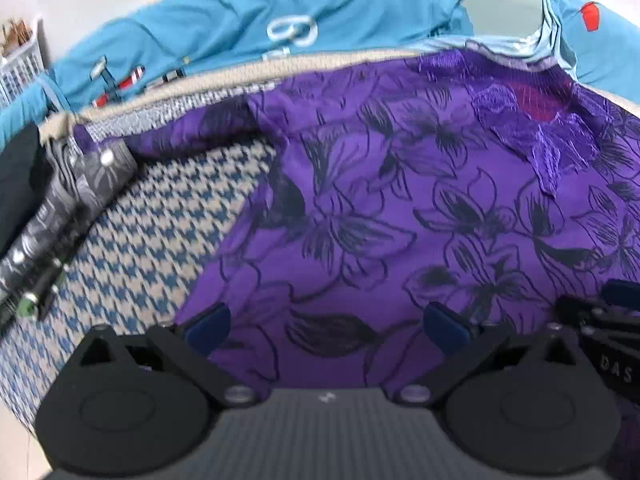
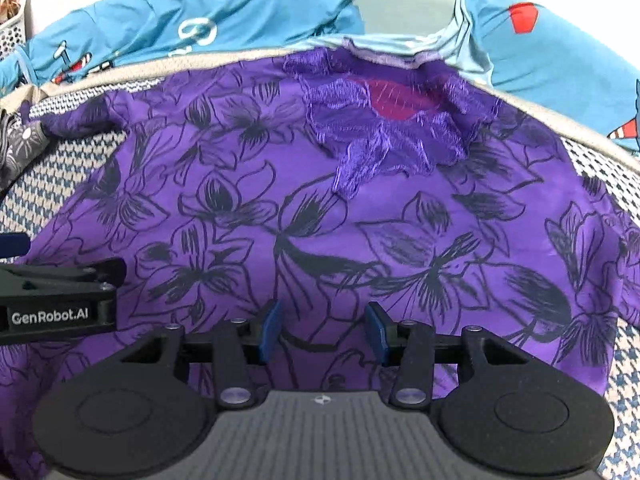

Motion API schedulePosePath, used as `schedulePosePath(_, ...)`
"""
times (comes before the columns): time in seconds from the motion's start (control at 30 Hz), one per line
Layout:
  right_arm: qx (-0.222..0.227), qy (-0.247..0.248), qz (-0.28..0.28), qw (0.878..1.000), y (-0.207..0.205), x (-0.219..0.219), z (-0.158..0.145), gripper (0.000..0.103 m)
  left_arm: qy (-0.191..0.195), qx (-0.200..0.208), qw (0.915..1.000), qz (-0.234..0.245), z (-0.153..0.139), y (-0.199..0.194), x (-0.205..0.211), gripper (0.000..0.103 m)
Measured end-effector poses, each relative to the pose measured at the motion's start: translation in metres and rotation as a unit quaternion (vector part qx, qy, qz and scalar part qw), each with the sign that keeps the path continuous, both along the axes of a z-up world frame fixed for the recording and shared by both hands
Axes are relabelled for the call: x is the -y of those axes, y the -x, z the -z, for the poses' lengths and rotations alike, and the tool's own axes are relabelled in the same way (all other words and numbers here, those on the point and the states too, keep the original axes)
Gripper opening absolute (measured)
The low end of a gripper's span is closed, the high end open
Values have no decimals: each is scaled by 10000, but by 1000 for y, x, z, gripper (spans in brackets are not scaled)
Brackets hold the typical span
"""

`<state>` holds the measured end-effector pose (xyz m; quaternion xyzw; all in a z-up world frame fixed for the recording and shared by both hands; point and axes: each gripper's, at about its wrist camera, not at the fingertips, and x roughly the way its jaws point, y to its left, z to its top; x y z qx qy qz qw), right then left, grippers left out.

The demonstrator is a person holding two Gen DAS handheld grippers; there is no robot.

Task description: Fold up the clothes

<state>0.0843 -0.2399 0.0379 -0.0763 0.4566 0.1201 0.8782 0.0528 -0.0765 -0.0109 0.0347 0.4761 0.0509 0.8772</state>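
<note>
A purple garment (image 1: 400, 200) (image 2: 320, 220) with dark flower outlines lies spread flat on a blue-and-cream houndstooth cover (image 1: 152, 240) (image 2: 600, 420). Its lace neckline (image 1: 536, 128) (image 2: 384, 132) points away from me. My left gripper (image 1: 326, 328) hovers over the garment's near left part, jaws wide apart with only flat cloth below. My right gripper (image 2: 324, 332) hangs over the near middle, jaws partly apart and nothing pinched between the blue pads (image 2: 270, 330). The two grippers are side by side: the left gripper (image 2: 60, 292) shows at the right wrist view's left edge, the right gripper (image 1: 600, 320) at the left view's right edge.
A turquoise printed garment (image 1: 280, 12) (image 2: 200, 8) lies bunched beyond the cover's beige far edge (image 1: 240, 72). A grey patterned garment (image 1: 80, 184) (image 2: 24, 140) sits at the left, beside something black (image 1: 20, 180). A white lattice basket (image 1: 20, 64) (image 2: 12, 32) stands far left.
</note>
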Motion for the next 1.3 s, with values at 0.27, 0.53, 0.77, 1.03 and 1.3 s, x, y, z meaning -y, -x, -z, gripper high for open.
schedulePosePath(0.27, -211, -24, 227, 9995, -5, 4, -3, 45, 106, -342, 9993, 67, 3, 4, 2, 103)
schedulePosePath(0.53, -442, 198, 416, 9980, -9, 9, -2, 56, 174, -750, 9968, 233, 6, 9, 13, 103)
schedulePosePath(0.77, -314, 624, 198, 9974, -5, 0, -1, 56, 297, -974, 9947, 169, 6, 12, 13, 103)
schedulePosePath(1.03, -370, 685, 177, 9968, -5, 0, -2, 58, 353, -1056, 9936, 201, 7, 18, 10, 103)
schedulePosePath(1.3, -327, 852, 57, 9958, -5, -7, -1, 58, 365, -1023, 9940, 159, 6, 19, 9, 103)
